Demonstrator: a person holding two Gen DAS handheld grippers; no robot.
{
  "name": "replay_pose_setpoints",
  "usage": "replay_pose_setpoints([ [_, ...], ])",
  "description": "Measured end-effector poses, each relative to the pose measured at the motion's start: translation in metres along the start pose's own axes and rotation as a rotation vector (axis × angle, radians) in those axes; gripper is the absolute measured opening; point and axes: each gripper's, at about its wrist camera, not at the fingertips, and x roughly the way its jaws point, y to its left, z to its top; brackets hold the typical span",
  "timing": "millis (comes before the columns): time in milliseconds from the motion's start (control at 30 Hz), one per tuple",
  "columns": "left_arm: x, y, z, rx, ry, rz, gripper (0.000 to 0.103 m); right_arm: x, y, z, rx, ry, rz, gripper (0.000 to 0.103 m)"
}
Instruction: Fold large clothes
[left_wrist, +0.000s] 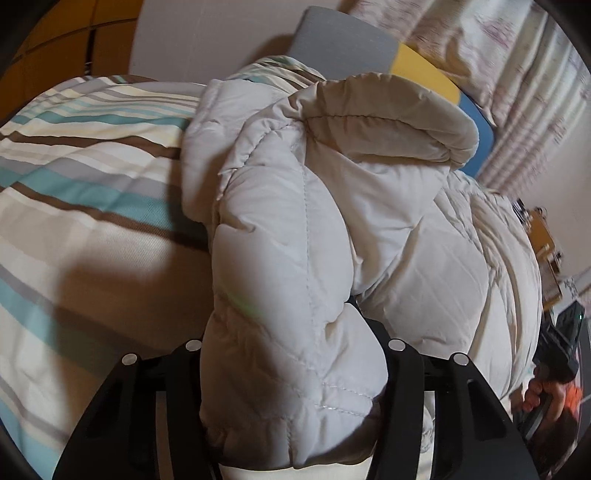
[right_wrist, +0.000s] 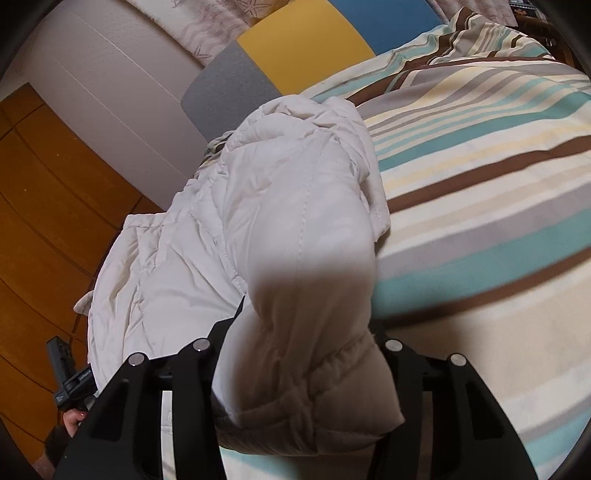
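On striped bedding (left_wrist: 92, 155) (orange floor (right_wrist: 44, 206)), jacket (left_wrist: 295, 240)

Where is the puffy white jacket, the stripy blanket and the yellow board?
puffy white jacket (left_wrist: 295, 229), left wrist view, quilted sleeve.
stripy blanket (right_wrist: 480, 155), right wrist view, teal and brown stripes.
yellow board (right_wrist: 303, 48), right wrist view, flat middle.

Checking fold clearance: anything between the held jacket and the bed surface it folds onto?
Nothing visible. Both grippers, left and right, already clamp the white puffer jacket; the striped bedspread beside it shows only bare fabric.
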Motion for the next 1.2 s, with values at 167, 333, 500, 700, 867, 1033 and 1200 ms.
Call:
replay_pose_setpoints([
  [167, -0.014, -0.010, -0.025, 0.023, 0.021, -0.040, 0.052, -0.032, -0.009, -0.009, 0.009, 0.000, 0.008, 0.047],
  [333, -0.030, -0.029, -0.054, 0.064, 0.055, -0.086, 0.052, -0.069, -0.021, -0.026, -0.007, 0.005, -0.005, 0.047],
  [500, -0.044, -0.046, -0.084, 0.077, 0.079, -0.139, 0.052, -0.112, -0.040, -0.050, 0.000, 0.002, -0.028, 0.047],
  [700, -0.054, -0.069, -0.106, 0.093, 0.093, -0.179, 0.052, -0.157, -0.057, -0.067, 0.027, -0.011, -0.051, 0.047],
  [867, -0.065, -0.083, -0.122, 0.131, 0.086, -0.178, 0.052, -0.184, -0.065, -0.083, 0.034, -0.019, -0.065, 0.047],
  [1033, -0.073, -0.084, -0.125, 0.118, 0.049, -0.136, 0.070, -0.189, -0.065, -0.090, 0.048, -0.043, -0.094, 0.066],
  [1200, -0.087, -0.077, -0.102, 0.074, 0.014, -0.115, 0.078, -0.211, -0.065, -0.067, 0.062, -0.137, -0.143, 0.077],
])
